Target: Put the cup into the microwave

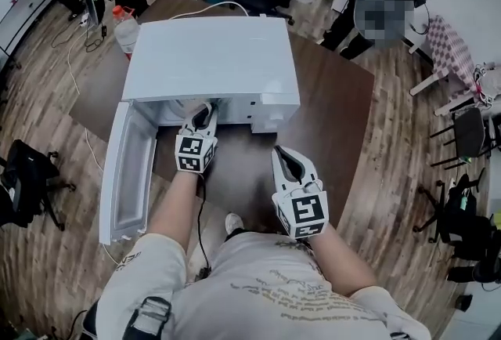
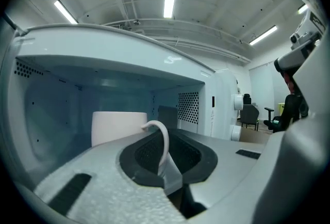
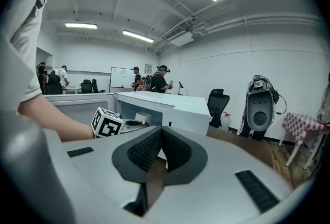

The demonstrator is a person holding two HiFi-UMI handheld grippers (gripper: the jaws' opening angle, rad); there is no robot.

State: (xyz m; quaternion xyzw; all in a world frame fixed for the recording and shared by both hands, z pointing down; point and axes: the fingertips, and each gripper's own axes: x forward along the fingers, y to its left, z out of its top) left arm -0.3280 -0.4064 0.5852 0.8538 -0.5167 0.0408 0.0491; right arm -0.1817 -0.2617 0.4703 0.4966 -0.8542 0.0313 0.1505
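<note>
The white cup [image 2: 117, 126] is held inside the microwave [image 1: 210, 56] cavity, its handle grasped by the left gripper's [image 1: 205, 114] fingers. The right gripper [image 1: 287, 161] is seen clenched on nothing above the tabletop [image 1: 329, 111]. Placement is judged underway; next, the cup needs to be set down and released.

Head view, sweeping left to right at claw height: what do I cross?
Open white microwave door → left claw, shut on the handle of the white cup → right claw, shut and empty → black chair on the floor.
</note>
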